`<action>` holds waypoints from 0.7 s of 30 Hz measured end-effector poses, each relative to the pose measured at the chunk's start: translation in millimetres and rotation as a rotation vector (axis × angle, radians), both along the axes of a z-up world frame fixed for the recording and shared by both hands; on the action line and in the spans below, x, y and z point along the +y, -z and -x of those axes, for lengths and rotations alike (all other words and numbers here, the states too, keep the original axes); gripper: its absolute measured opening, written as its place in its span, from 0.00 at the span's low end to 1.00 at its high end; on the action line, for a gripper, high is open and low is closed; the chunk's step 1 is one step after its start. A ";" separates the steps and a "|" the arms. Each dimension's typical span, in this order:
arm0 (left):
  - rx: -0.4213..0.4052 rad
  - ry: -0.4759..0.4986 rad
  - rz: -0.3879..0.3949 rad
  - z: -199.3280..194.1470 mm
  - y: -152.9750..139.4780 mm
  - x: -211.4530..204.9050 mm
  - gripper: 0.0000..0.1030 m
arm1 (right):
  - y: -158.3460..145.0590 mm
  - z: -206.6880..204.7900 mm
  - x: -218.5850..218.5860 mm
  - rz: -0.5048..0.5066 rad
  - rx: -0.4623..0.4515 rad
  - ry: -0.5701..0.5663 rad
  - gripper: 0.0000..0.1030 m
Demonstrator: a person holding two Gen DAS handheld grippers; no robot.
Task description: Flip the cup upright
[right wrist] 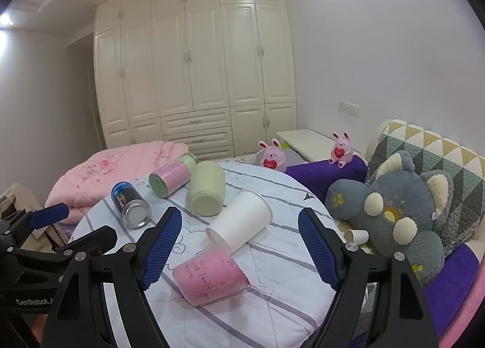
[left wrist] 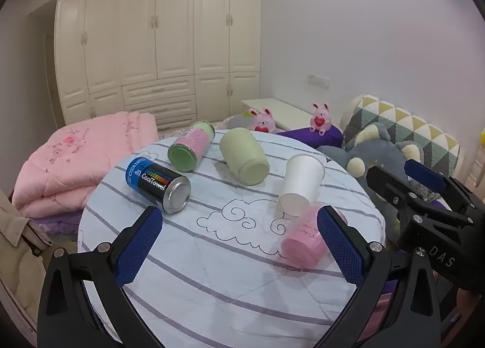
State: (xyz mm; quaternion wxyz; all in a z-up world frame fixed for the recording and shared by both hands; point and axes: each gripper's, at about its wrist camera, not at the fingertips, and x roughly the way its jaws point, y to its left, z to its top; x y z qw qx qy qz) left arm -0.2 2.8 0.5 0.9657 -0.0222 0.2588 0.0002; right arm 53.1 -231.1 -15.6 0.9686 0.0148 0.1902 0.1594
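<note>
Five containers lie on their sides on the round table: a pink cup nearest, a white cup touching it just behind, then a green cup, a pink-and-green jar and a can. The right gripper hangs with jaws spread wide and empty, the pink cup lying between and just ahead of its fingers, untouched. The left gripper is likewise wide apart and empty, with the pink cup partly hidden behind its right finger.
</note>
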 end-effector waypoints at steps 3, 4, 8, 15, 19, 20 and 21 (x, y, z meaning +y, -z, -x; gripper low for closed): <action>-0.001 -0.011 -0.021 0.4 0.3 -3.2 1.00 | 0.6 -0.7 0.2 0.008 0.012 0.001 0.78; -0.003 -0.016 -0.031 0.1 0.4 -4.1 1.00 | 0.7 -0.8 0.2 0.007 0.012 0.000 0.78; -0.006 -0.017 -0.030 0.0 1.6 -3.3 1.00 | 1.2 -1.1 0.9 0.007 0.011 0.001 0.78; -0.013 -0.034 -0.029 -0.7 2.2 -0.2 1.00 | 1.6 -0.3 0.6 0.003 0.010 0.000 0.78; -0.012 -0.037 -0.029 -1.4 2.3 0.3 1.00 | 1.9 -0.9 1.7 0.004 0.010 0.000 0.78; -0.014 -0.038 -0.030 -1.5 2.4 0.2 1.00 | 1.6 -0.9 1.3 0.004 0.011 0.000 0.78; -0.018 -0.043 -0.030 -1.2 1.8 0.2 1.00 | 1.2 -0.7 0.9 0.004 0.011 -0.001 0.78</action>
